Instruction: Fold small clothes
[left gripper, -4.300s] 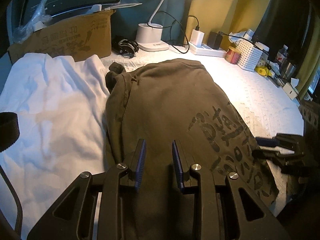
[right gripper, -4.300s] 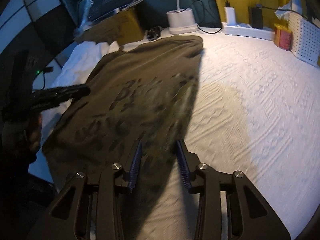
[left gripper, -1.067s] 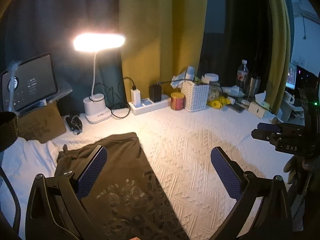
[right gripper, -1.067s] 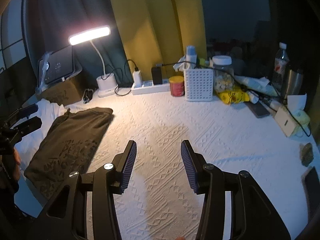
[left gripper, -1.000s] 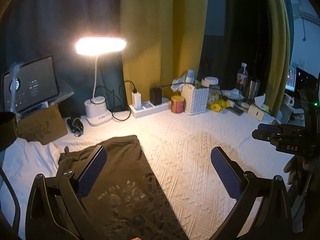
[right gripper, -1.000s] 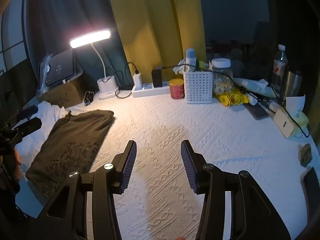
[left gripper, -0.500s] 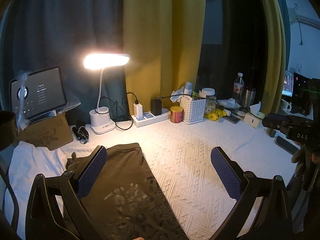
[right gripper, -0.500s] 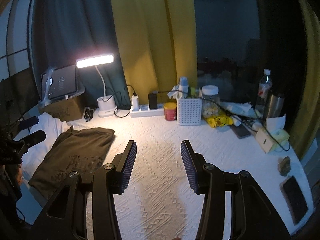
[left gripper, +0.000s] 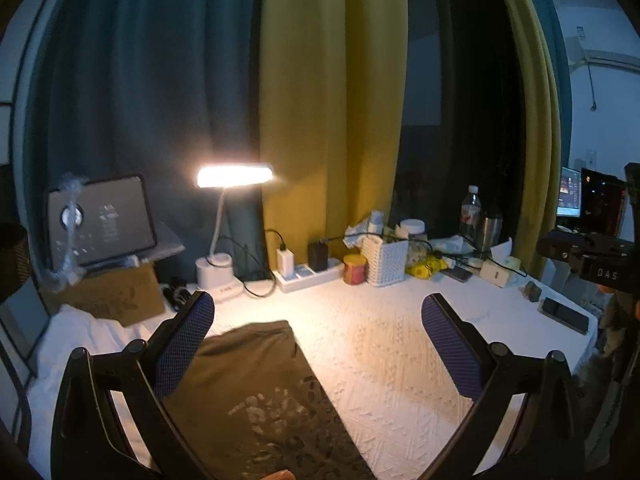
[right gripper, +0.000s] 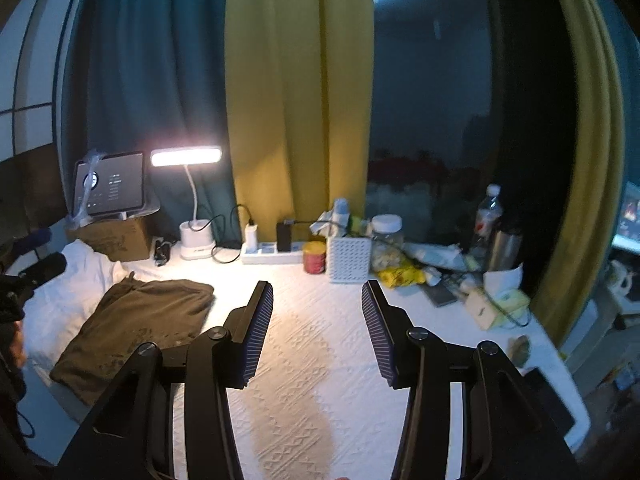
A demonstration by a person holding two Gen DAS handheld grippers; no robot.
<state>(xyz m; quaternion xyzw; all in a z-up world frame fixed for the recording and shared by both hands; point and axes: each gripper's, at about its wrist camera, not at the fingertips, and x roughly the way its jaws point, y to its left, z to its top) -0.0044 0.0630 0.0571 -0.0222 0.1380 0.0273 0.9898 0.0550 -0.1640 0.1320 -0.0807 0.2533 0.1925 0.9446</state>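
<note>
A folded olive-green garment with a dark print (left gripper: 256,392) lies flat at the left of the white textured tablecloth (left gripper: 372,344); it also shows in the right wrist view (right gripper: 136,328). A white cloth (left gripper: 84,336) lies under and left of it. My left gripper (left gripper: 316,320) is wide open and empty, raised above the garment's near end. My right gripper (right gripper: 317,312) is open and empty, held high over the bare middle of the table, right of the garment.
A lit desk lamp (left gripper: 234,176), a tablet on a cardboard box (left gripper: 100,220), a power strip (left gripper: 308,272), a red can (left gripper: 355,269), a white basket (left gripper: 384,258), bottles and tissue boxes line the back edge. A phone (left gripper: 564,314) lies at the right.
Both grippers let go of the folded garment, opened, and have risen and pulled back from the table. The garment lies still at the left.
</note>
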